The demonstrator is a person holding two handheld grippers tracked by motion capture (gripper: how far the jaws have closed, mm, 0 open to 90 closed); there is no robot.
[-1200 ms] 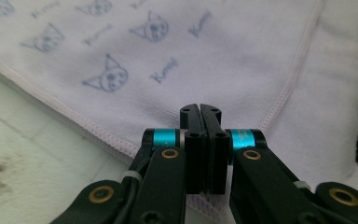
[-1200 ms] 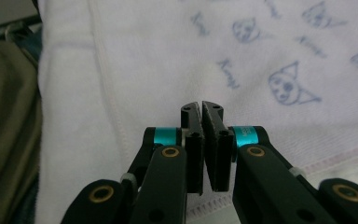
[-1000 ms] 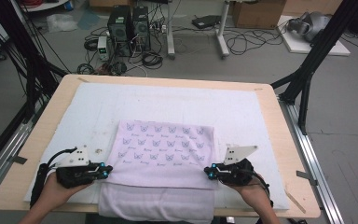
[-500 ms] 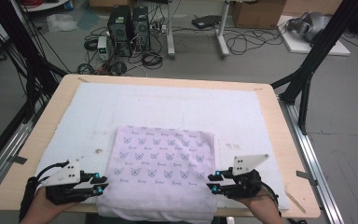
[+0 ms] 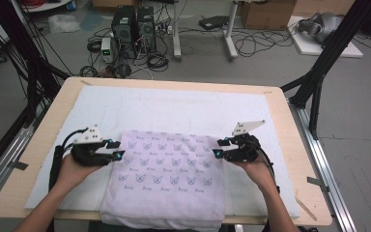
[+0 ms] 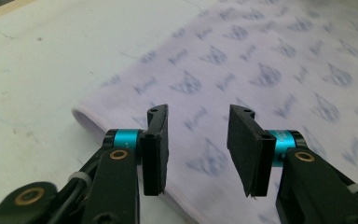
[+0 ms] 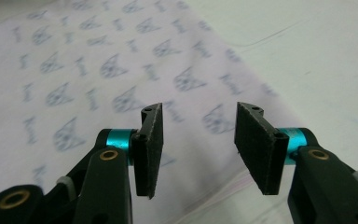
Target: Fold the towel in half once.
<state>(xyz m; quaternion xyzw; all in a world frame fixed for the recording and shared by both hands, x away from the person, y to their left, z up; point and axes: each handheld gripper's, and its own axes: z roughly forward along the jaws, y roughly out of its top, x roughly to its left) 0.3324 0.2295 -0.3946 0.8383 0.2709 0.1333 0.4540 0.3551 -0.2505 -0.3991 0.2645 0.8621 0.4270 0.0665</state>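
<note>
The left gripper (image 5: 115, 150) hovers at the left edge of the pale lilac folded cloth with a printed butterfly pattern (image 5: 166, 179); its jaws stand apart with nothing between them. In the left gripper view, the left gripper (image 6: 196, 140) sits just above the rounded fold at that edge of the cloth (image 6: 261, 70).

The cloth lies flat on the white padded mat (image 5: 183, 108) that covers the wooden table (image 5: 290, 140) — its near edge reaches the table's front edge and hangs slightly over it.

The right gripper (image 5: 219, 147) is placed at the cloth's right edge, jaws likewise apart and empty. In the right gripper view, the right gripper (image 7: 198, 140) hangs over the edge of the cloth (image 7: 98, 60).

Judged step: positioning both grippers for a paired grasp of the side edges, likely for a further fold. The next move calls for lowering each gripper so one jaw slides beneath the edge — then closing both together.
</note>
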